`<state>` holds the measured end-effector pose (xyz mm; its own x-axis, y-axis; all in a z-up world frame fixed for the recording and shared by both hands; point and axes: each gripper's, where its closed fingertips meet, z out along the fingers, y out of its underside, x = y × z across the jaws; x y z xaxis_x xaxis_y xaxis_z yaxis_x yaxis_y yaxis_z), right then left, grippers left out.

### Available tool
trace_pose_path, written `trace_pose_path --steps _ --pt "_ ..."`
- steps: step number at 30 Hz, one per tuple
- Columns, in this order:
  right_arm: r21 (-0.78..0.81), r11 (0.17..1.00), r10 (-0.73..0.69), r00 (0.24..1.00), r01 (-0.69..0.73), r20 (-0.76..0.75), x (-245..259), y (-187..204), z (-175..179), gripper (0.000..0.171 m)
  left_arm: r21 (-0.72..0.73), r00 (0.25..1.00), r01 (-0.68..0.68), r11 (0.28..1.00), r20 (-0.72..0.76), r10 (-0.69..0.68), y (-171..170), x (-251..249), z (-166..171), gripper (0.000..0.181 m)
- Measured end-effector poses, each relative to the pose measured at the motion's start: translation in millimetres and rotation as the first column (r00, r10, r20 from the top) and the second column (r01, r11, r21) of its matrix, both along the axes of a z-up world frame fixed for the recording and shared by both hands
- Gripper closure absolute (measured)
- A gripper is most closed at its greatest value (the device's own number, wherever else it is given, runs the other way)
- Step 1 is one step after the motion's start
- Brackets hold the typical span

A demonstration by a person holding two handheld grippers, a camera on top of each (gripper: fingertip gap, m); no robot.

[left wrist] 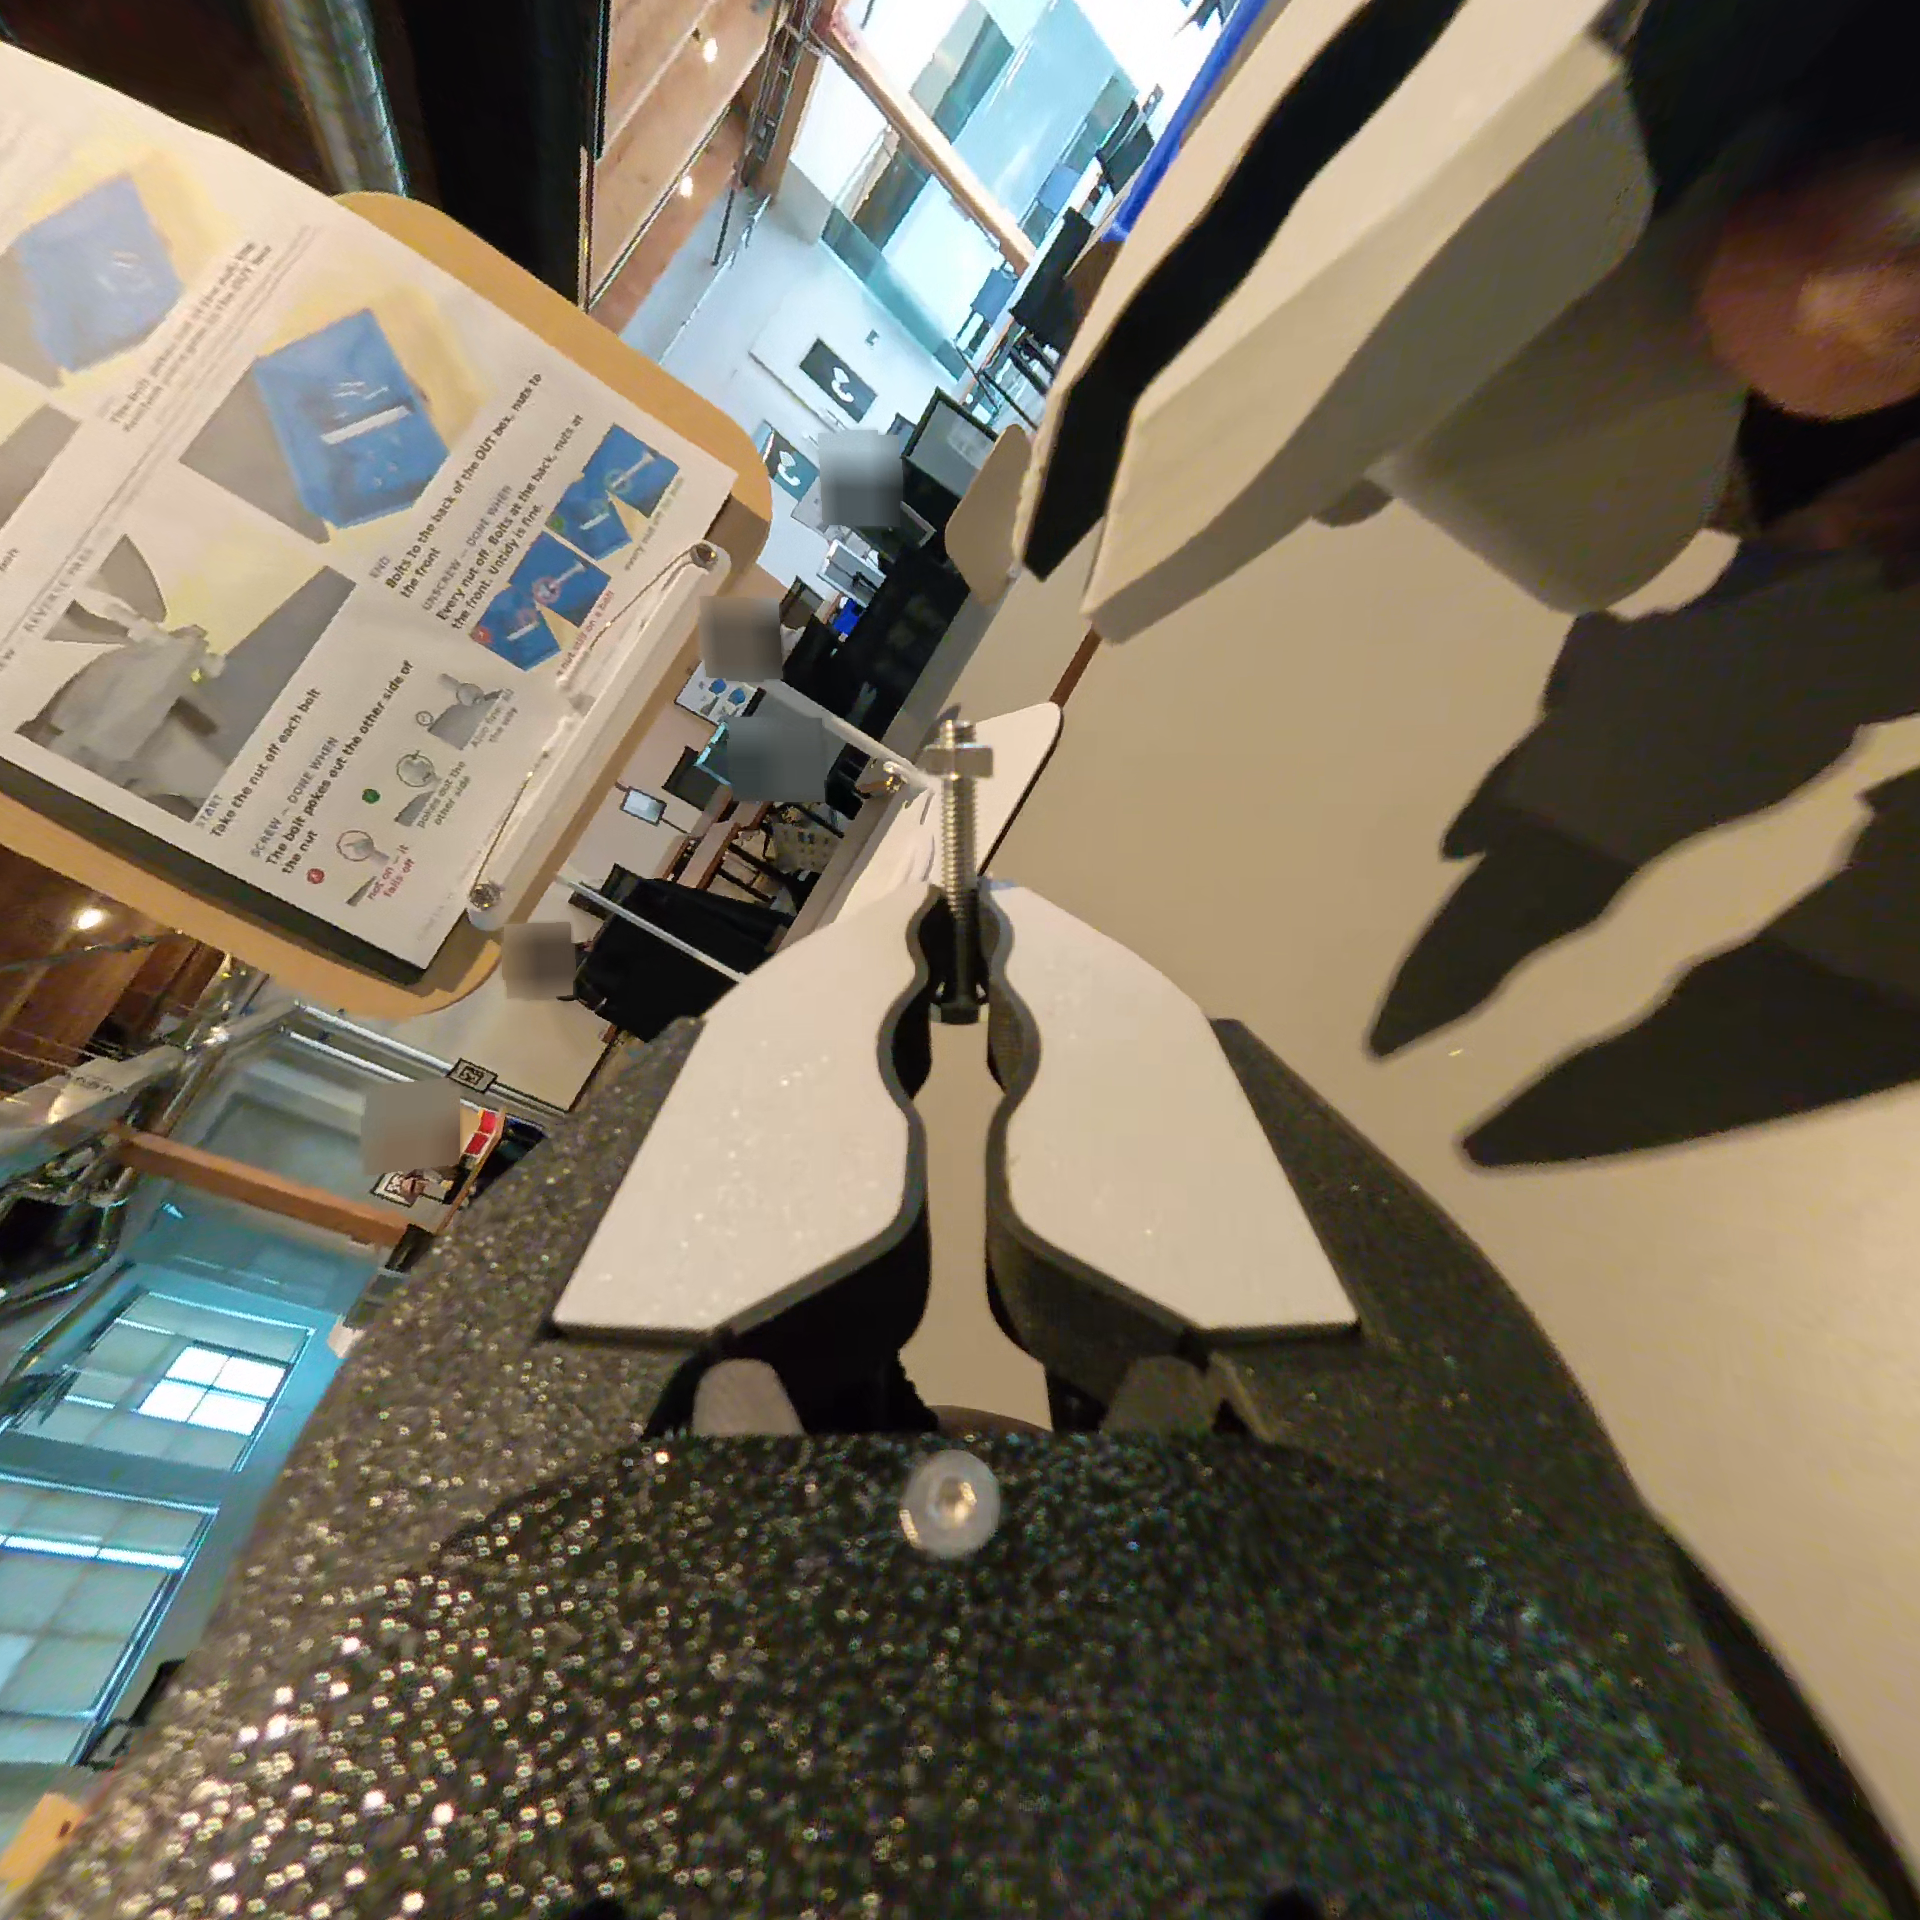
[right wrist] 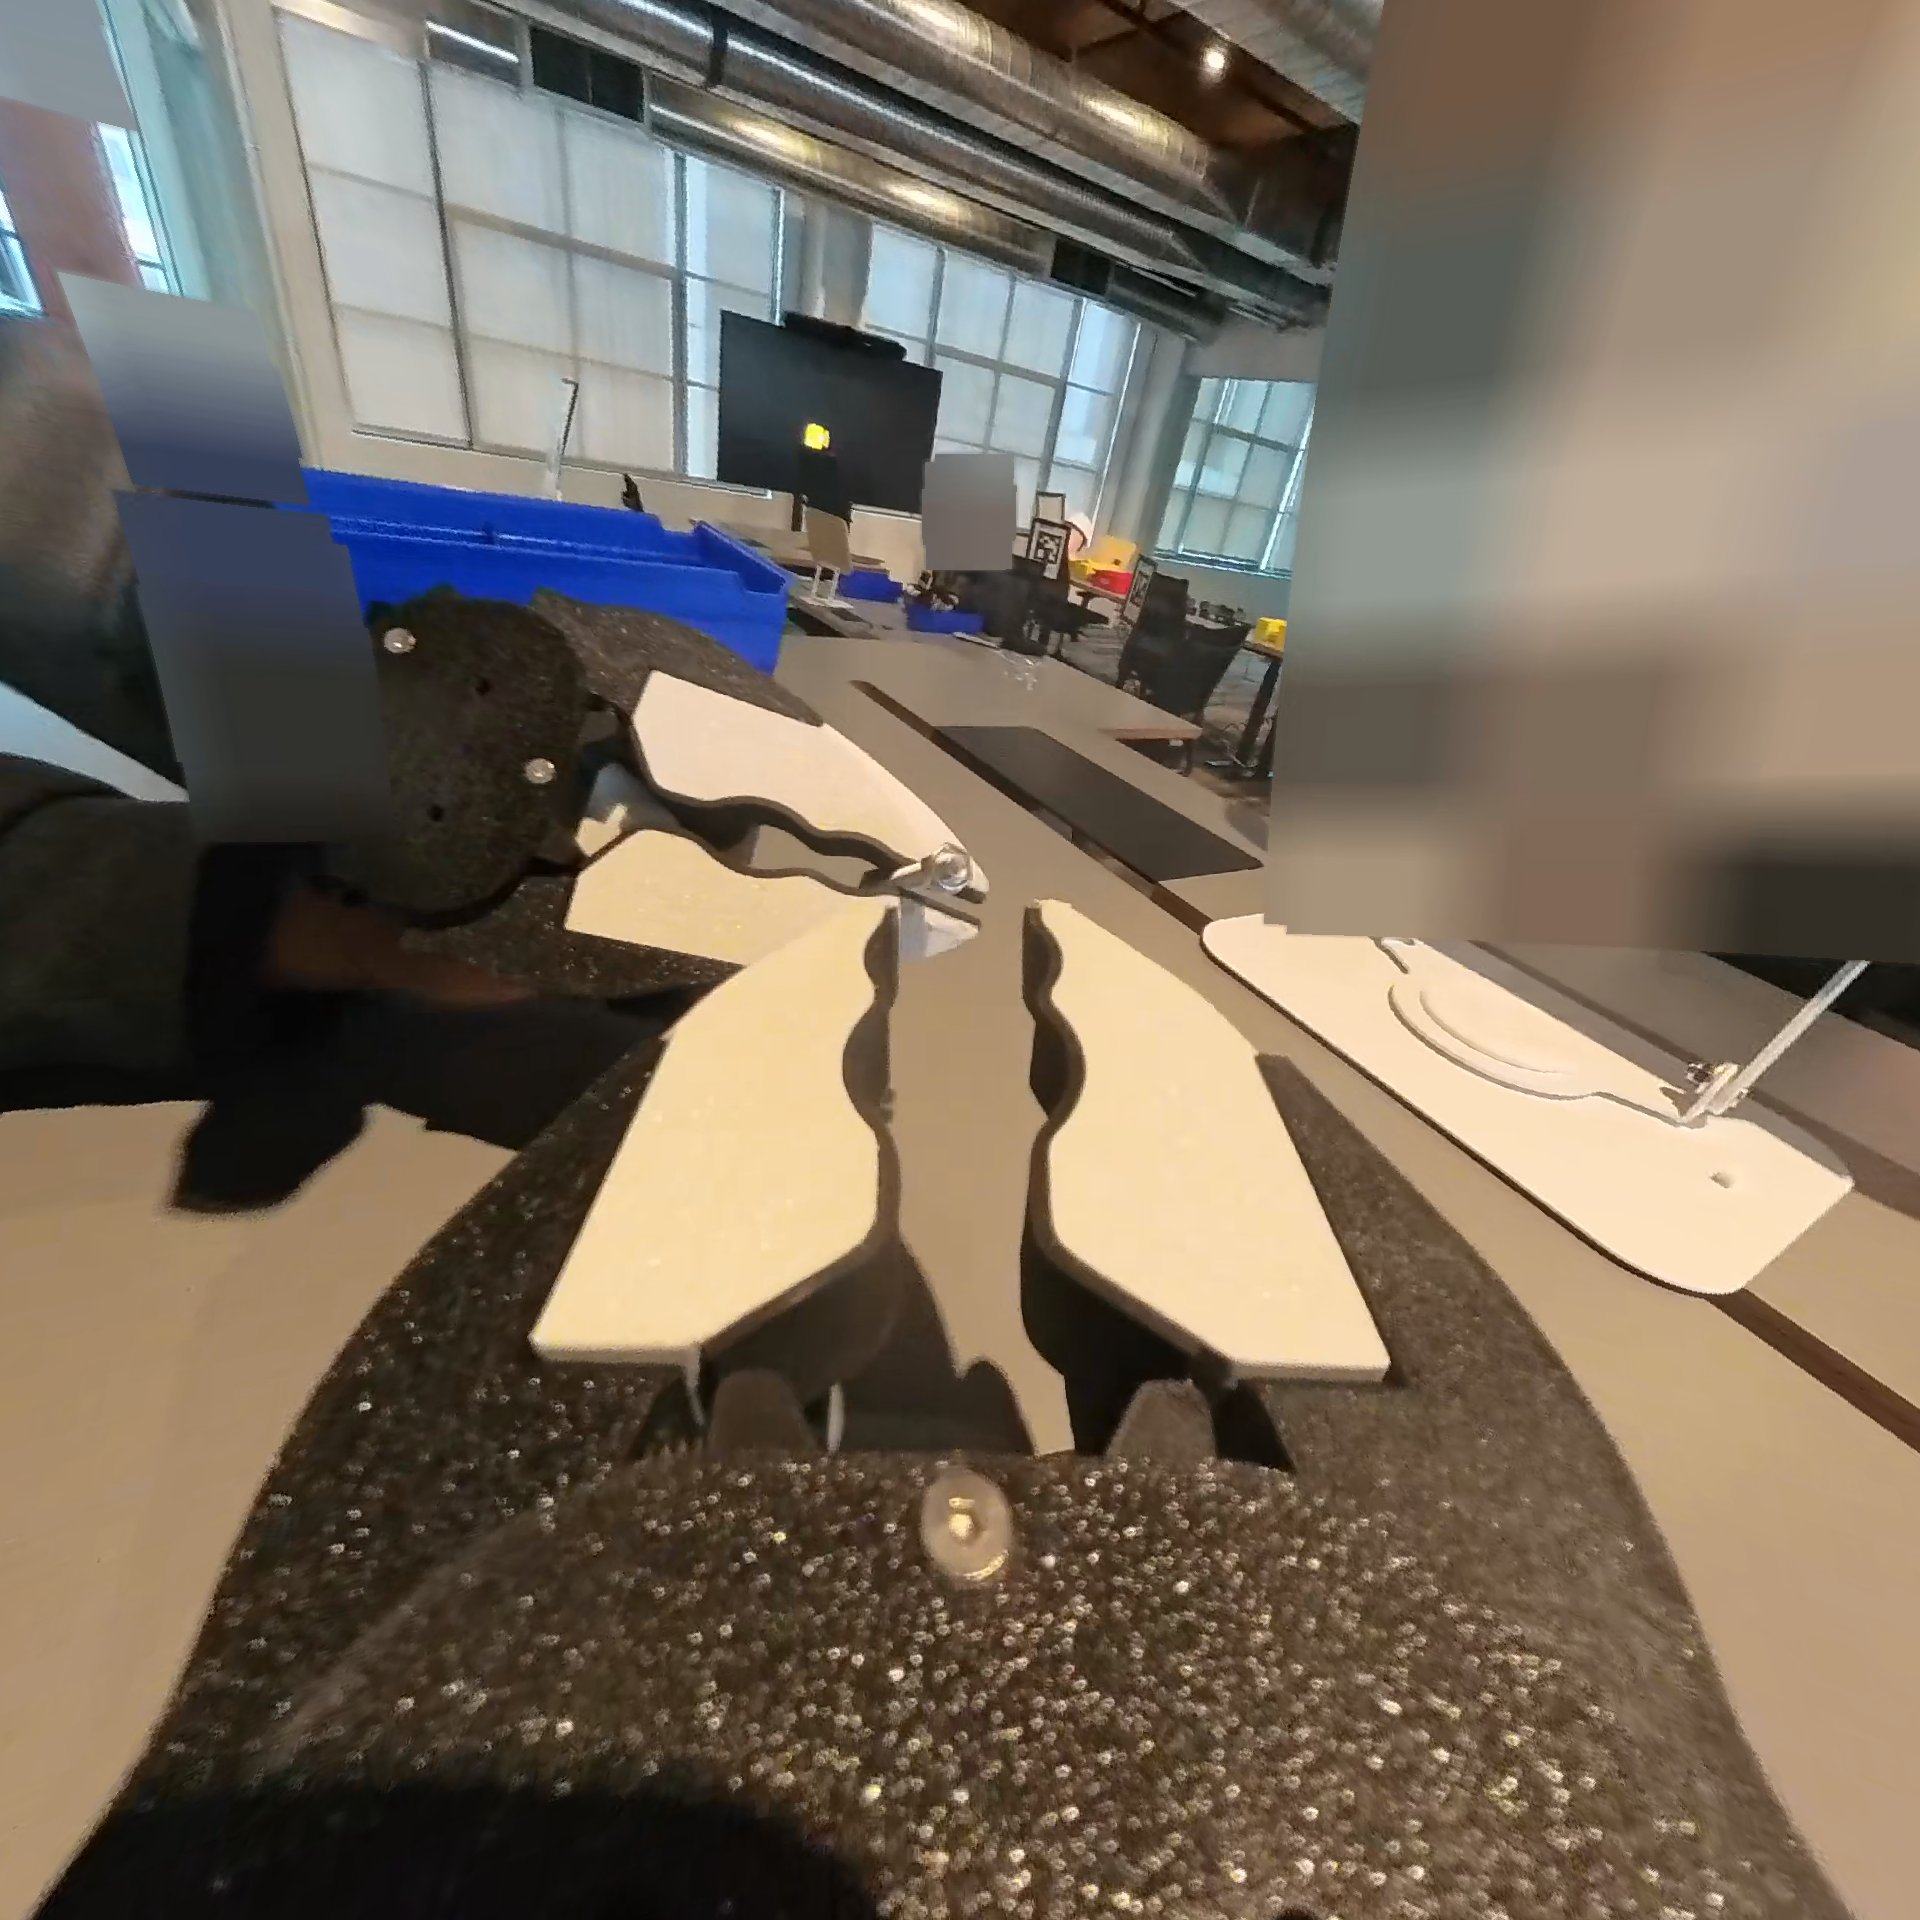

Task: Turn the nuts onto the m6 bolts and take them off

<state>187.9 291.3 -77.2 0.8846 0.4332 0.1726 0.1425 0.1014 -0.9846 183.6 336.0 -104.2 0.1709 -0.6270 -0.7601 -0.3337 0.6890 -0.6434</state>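
Note:
My left gripper is shut on a silver M6 bolt, gripping it near its head. The threaded shank sticks out past the fingertips. A nut sits near the free end of the shank. In the right wrist view the left gripper comes in from the left, with the bolt and nut pointing at the camera. My right gripper is open and empty, its tips just below the nut and apart from it. It also shows in the left wrist view, above and right of the nut.
A printed instruction sheet on a wooden board stands to the left. Blue bins sit at the back left of the grey table. A white stand base lies to the right, and a black strip runs beyond. Spacing between my two grippers at the tips: around 6 cm.

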Motion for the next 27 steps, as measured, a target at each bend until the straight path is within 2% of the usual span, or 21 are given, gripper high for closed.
trace_pose_path --steps 5,11,20,27 --pt "-0.026 0.999 0.032 0.999 -0.031 0.039 -7 0 -6 0.148 0.076 0.997 0.048 0.996 -0.068 -0.043 -9 3 -6 0.177" --pt "-0.090 0.996 0.018 0.974 0.002 0.224 -6 0 -27 0.146 0.178 0.989 0.089 0.980 -0.131 -0.066 -12 1 -10 0.176" --pt "-0.112 0.991 0.091 0.978 -0.071 0.185 -11 -8 -26 0.146 0.252 0.979 0.136 0.958 -0.183 -0.091 -19 0 -12 0.176" --pt "-0.134 0.988 0.102 0.973 -0.075 0.209 -17 -9 -30 0.149 0.278 0.971 0.184 0.943 -0.200 -0.131 -28 0 -12 0.177"
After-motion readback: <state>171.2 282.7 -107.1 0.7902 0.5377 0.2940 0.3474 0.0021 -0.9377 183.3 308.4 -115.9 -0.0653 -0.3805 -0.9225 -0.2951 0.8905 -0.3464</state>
